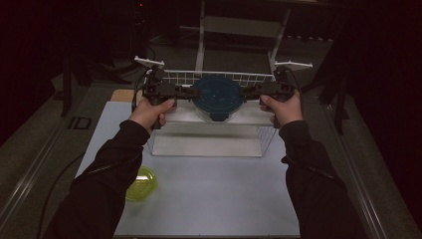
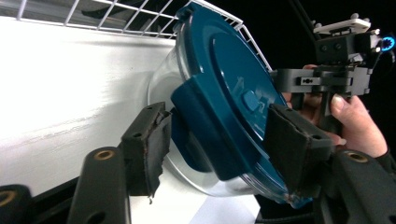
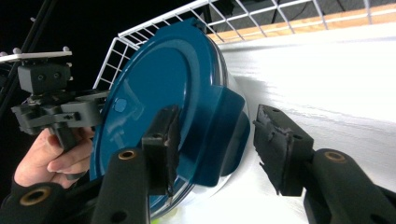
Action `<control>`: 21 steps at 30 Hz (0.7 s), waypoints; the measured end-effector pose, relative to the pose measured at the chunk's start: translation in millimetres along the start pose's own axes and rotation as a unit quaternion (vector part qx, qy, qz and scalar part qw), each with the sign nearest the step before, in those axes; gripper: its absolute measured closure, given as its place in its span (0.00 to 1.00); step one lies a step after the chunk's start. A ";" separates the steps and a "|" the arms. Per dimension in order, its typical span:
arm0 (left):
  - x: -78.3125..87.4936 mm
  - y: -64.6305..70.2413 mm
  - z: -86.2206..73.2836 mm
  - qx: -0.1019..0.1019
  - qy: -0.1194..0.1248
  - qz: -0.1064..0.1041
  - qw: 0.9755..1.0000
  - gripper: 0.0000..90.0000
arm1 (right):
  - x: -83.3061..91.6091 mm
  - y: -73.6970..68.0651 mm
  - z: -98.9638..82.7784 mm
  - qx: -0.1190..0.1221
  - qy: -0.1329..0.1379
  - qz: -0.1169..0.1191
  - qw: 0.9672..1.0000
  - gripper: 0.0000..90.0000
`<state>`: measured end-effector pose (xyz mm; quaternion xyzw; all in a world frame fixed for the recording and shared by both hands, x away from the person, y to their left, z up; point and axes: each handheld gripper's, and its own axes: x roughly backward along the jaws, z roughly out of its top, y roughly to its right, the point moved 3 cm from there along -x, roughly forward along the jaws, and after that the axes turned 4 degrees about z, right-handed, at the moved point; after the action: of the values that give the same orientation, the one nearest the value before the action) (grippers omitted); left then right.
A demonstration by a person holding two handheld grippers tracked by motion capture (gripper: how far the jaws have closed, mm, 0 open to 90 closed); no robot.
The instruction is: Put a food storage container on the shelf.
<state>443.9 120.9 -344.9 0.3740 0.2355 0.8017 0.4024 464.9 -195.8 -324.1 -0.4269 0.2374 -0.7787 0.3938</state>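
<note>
High view above looking down, gripper views close, opposed, sharing blue-lidded container [image 2: 224, 102]

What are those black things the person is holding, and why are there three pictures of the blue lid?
Those are grabbing tools. The person holds a left gripper and a right gripper, each with two black jaws that squeeze like tongs. One picture comes from a camera high above the table. The other two come from small cameras riding on each tool, so you see its own jaws up close. Between the tools is a clear round container with a dark blue lid, over the white wire basket. The jaws sit on either side of the lid's edge, but they look loose, with gaps, so I can't tell that either one really grips it. A yellow-green lid lies on the white table.
</note>
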 end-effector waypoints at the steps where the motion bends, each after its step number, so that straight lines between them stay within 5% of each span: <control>1: 0.0 0.0 0.0 0.000 0.000 0.000 1.000 0.43 | 2.0 -1.6 -0.4 0.007 0.001 -0.002 1.000 0.55; 3: 12.7 3.4 -0.4 -0.022 0.032 0.015 0.999 0.39 | 8.8 -9.3 -2.3 0.034 0.006 -0.017 0.999 0.54; 7: 23.5 9.2 -7.4 -0.040 0.042 0.023 0.998 0.39 | 17.3 -21.9 -7.2 0.070 0.008 -0.031 0.997 0.54; 16: 43.7 34.1 -32.1 -0.124 0.082 0.018 0.989 0.33 | 30.1 -51.1 -37.6 0.133 0.021 -0.007 0.991 0.58; 21: 47.9 43.7 -48.6 -0.156 0.079 0.008 0.985 0.15 | 25.1 -61.9 -61.1 0.155 0.018 0.008 0.988 0.67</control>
<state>366.1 131.8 -325.2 0.2437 0.1355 0.8589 0.4296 379.3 -178.5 -300.4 -0.3448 0.1243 -0.8102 0.4574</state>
